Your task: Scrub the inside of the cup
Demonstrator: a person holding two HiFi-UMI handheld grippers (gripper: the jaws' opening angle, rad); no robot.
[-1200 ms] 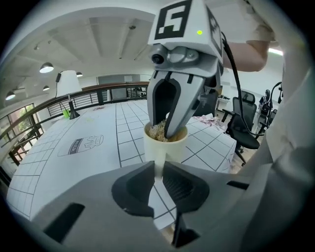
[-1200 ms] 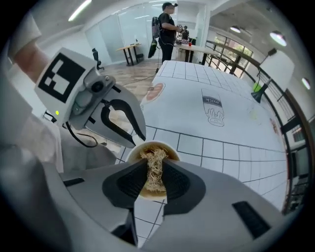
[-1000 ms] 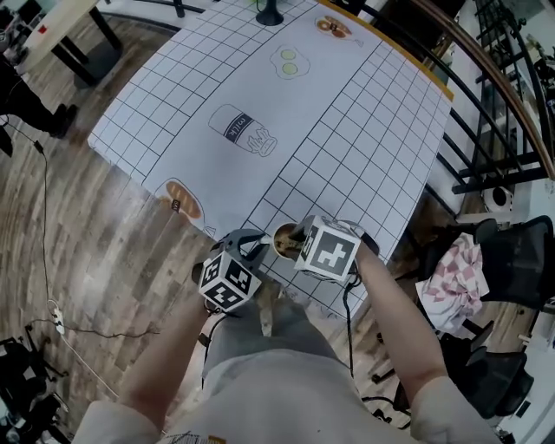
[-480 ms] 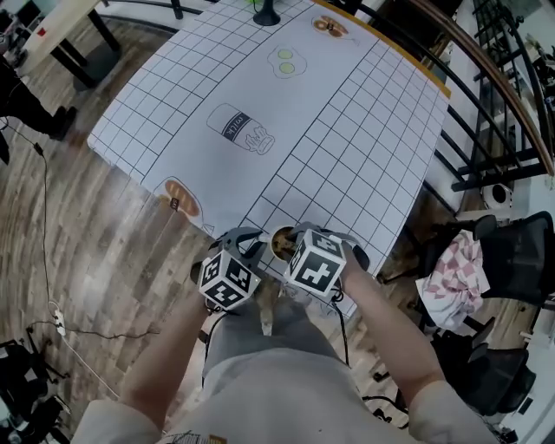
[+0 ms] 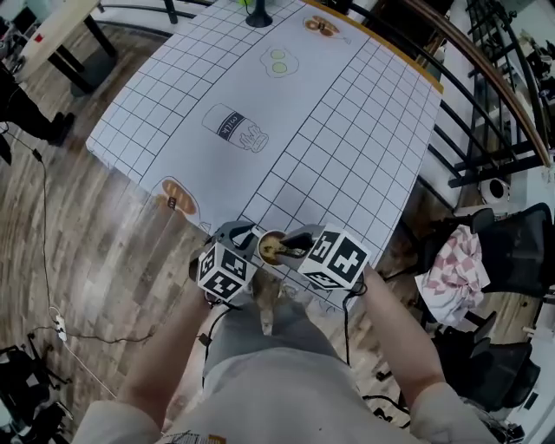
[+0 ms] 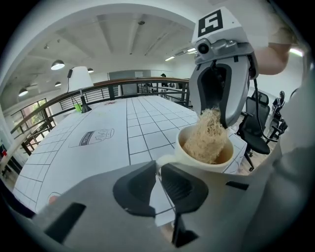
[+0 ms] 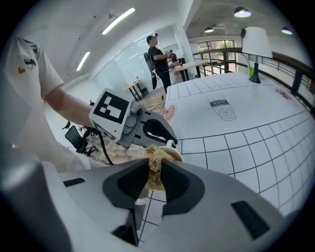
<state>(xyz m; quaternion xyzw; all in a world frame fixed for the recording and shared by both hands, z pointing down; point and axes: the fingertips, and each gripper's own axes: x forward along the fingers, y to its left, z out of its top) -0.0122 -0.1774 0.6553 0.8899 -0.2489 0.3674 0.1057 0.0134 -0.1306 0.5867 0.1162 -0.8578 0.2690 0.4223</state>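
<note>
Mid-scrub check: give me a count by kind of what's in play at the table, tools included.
cup: 1
fibrous scrubber: 1
grippers: 2 (left gripper, jaws closing with the cup's handle between them; right gripper, shut on the fibrous scrubber)
desk lamp: 1
Total: 5

The scrubber (image 6: 209,138) fills most of the mouth of the cup (image 6: 189,153), leaving little room inside. Beyond it the surface (image 5: 347,130) lies open forward and to both sides; only a lamp base (image 5: 257,17) stands at the far edge. A railing (image 5: 499,169) and chair (image 5: 520,238) hem your right.
</note>
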